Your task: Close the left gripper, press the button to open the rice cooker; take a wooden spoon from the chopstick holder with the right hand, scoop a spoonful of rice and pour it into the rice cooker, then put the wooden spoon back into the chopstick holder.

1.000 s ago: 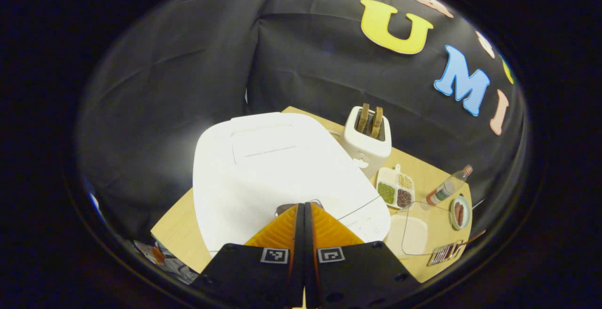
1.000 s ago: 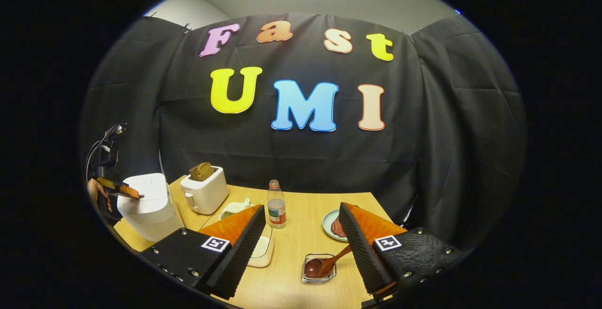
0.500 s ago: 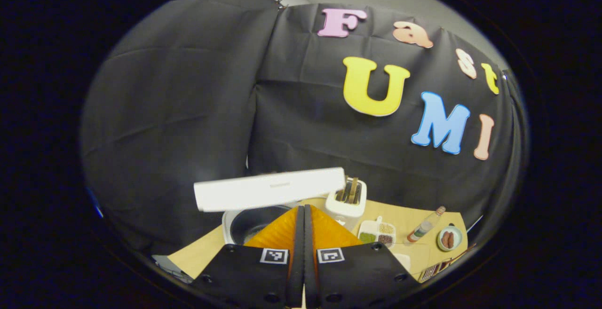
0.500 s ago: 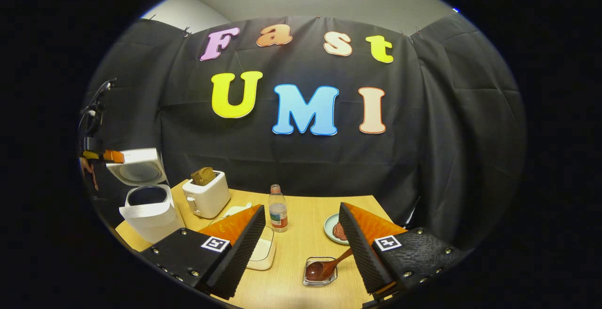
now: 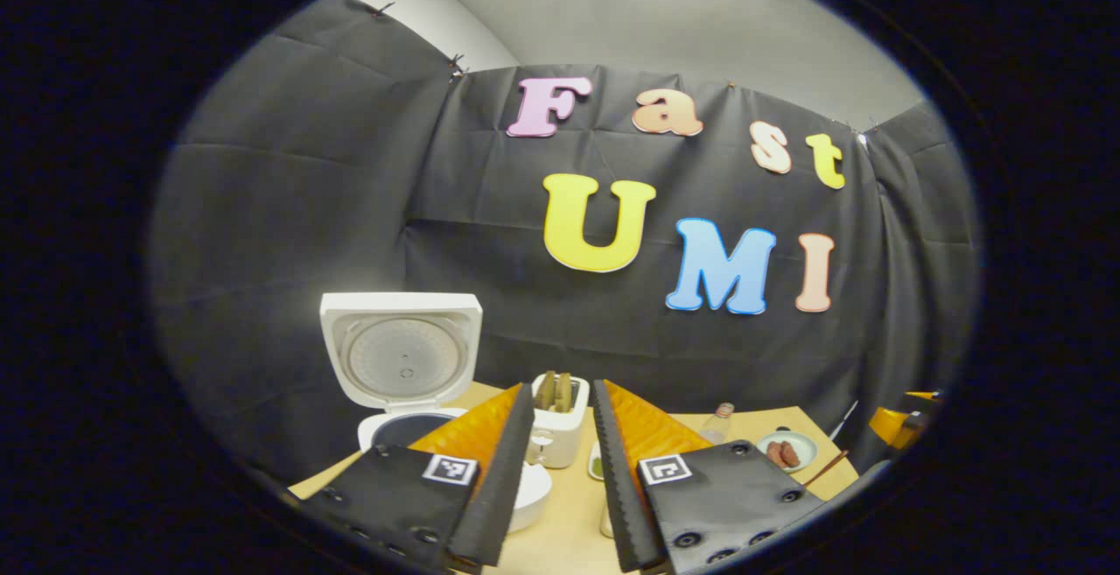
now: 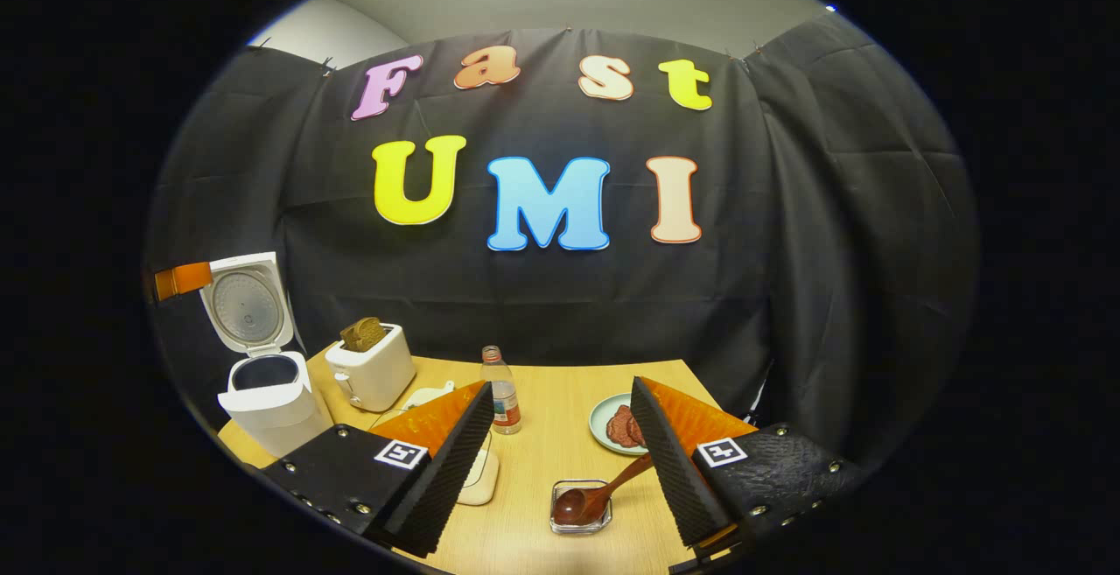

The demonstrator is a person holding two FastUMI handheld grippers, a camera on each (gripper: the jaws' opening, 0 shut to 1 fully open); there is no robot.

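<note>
Rice cooker (image 6: 262, 382) lid up (no legible label).

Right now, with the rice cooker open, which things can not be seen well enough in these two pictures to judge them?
- Inside of the white rice cooker: right gripper view shows a dark opening, contents unclear.
- Clear lidded container: right gripper's own finger covers most of it.
- Brown wooden spoon handle end: behind the other finger.
- Small divided dish: left gripper view shows a sliver between the fingers.
</note>
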